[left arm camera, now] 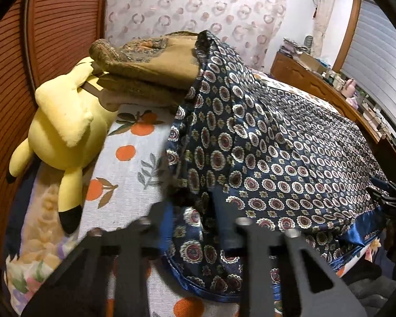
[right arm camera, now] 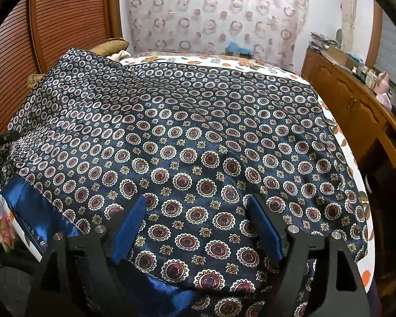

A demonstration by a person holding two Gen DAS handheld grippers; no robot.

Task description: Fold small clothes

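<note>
Navy medallion-print garment [right arm camera: 198,142] is spread over most of the bed w/ the orange-fruit sheet [left arm camera: 129,163], filling the middle of both views. Left gripper [left arm camera: 191,211], bottom center of its view, is pinched nearly closed on a bunched fold of the fabric. Right gripper [right arm camera: 198,211] at bottom center has its blue pads [right arm camera: 130,227] spread wide, cloth lying btwn them, not clamped. Yellow plush toy [left arm camera: 63,132] sits mid-left, by brown cushions [left arm camera: 147,63].

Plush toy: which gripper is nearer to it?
Left. The left gripper, gripping the garment, sits beside the plush toy; the right gripper is over the garment, toy unseen.
</note>
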